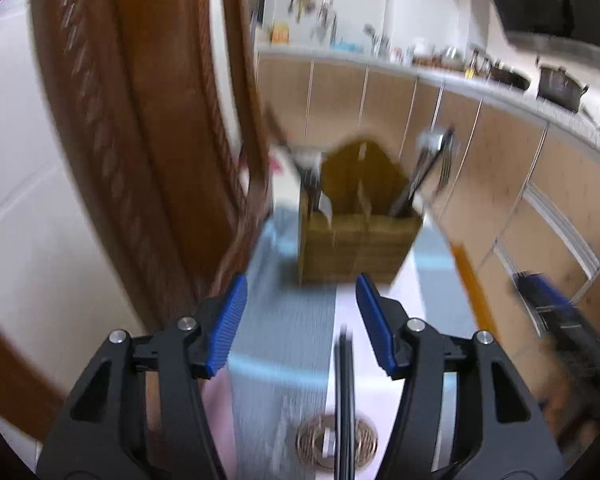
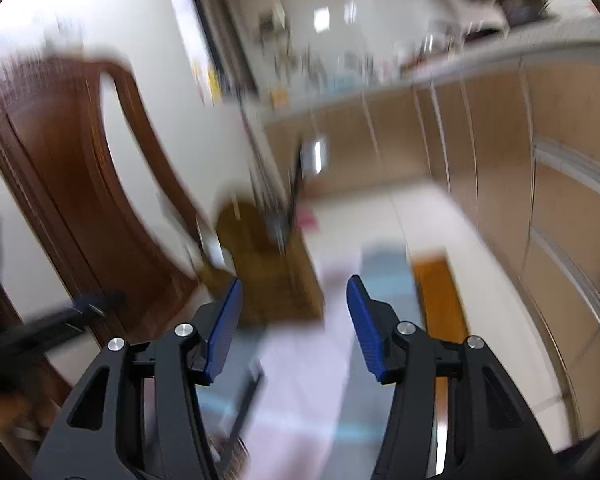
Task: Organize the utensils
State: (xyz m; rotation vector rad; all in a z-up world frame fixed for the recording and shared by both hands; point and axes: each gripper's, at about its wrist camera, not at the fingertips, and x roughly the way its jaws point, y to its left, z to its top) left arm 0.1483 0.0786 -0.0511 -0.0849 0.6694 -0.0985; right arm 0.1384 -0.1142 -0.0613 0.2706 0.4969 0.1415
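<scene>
On the table (image 1: 440,300): wooden box (image 1: 356,248) holding upright utensils (image 1: 424,172).
Both grippers, left gripper (image 1: 302,326) and right gripper (image 2: 294,326), gape empty; chair (image 1: 148,140) beside box.

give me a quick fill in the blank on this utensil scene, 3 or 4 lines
1. The wooden utensil holder stands on a striped ____.
2. Both the left claw and the right claw hold ____ between their blue pads.
3. A fork stands in the holder's ____ compartment, seen from the left wrist.
4. The dark pot sits on the kitchen ____.

Missing words: cloth; nothing; right; counter
</scene>
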